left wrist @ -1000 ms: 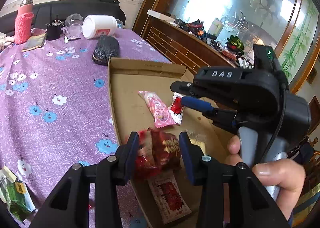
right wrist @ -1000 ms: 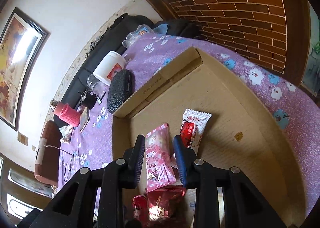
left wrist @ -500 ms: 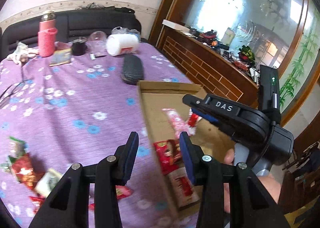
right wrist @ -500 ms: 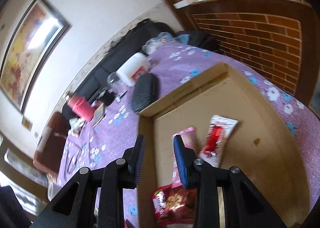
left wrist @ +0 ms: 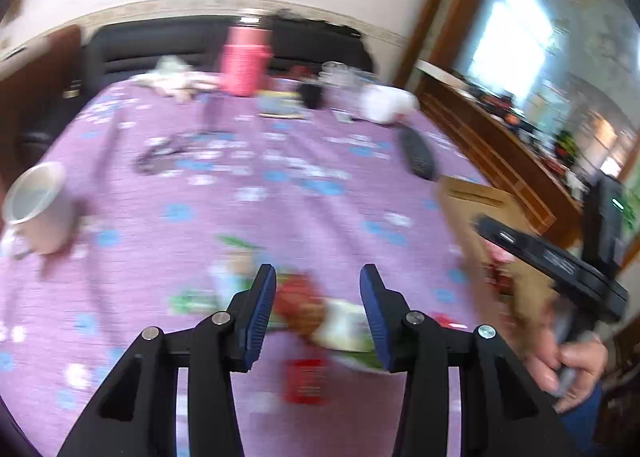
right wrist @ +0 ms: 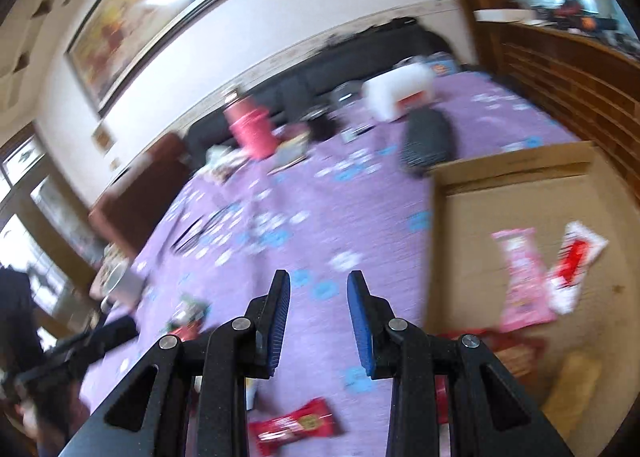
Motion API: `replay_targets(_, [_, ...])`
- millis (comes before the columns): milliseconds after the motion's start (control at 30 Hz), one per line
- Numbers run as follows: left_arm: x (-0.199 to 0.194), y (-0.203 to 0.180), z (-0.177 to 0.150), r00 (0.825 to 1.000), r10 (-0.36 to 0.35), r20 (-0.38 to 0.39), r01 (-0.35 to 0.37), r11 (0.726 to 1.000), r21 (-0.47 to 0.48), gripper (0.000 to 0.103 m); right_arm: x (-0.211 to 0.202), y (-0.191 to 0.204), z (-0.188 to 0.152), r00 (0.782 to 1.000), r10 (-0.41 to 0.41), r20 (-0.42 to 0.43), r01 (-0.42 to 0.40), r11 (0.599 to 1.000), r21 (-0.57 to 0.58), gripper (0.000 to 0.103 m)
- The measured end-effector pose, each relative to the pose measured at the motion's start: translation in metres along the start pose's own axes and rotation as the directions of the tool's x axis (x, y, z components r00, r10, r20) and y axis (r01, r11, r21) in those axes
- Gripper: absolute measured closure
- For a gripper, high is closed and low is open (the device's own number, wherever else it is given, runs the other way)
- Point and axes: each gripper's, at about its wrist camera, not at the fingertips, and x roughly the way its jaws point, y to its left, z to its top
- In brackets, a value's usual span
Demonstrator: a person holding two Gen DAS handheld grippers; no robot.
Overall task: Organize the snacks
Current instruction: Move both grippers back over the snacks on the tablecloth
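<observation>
Item: loose snack packets (left wrist: 320, 309) heaped on the purple tablecloth (left wrist: 248, 193), just left of the cardboard tray (right wrist: 516, 193); one red packet (right wrist: 296, 423) lies apart, nearer the viewer than the tray's left wall

Handling (judged): foil or film sachets, light, limp, crinkly and somewhat slippery; best pinched across a flat sealed end or mid-body, one at a time

Already in the tray: pink packet (right wrist: 520, 277), red-and-white packet (right wrist: 572, 265)

Tools: left gripper (left wrist: 318, 313) part open, empty, above the heap; right gripper (right wrist: 319, 321) narrowly parted, empty

Clearance: tray wall stands low; white mug (left wrist: 38, 209) well left of tray; cloth between is open room
</observation>
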Motion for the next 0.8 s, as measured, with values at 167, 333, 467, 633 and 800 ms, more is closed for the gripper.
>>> replay_targets(167, [0.019,0.072,-0.002,0.998,0.040,-0.039,-0.045,0.987,-0.156,0.065,0.018,0.025,-0.014,0.998,0.031,-0.056,-0.035,0.997,-0.075,0.071])
replay_targets(333, [0.053,0.088,-0.010,0.994,0.007,-0.105,-0.028,0.980,-0.199,0.082,0.023,0.019,-0.014,0.998,0.018,-0.061,-0.022,0.998,-0.062,0.071])
replay_targets(467, [0.060,0.086,-0.011,0.993,0.007,-0.122,-0.029,0.983,-0.181,0.082,0.022,0.017,-0.015,0.998,0.018,-0.066,-0.021,0.998,-0.057,0.071])
replay_targets(633, [0.055,0.078,-0.019,0.981,0.002,-0.196,-0.025,0.993,-0.114,0.079,0.025,0.018,-0.016,0.997,0.011,-0.073,-0.016,0.998,-0.067,0.071])
replay_targets(800, [0.041,0.069,-0.023,0.973,-0.009,-0.231,0.008,1.000,-0.003,0.054,0.028,0.017,-0.017,0.996,0.010,-0.083,-0.015,0.998,-0.065,0.071])
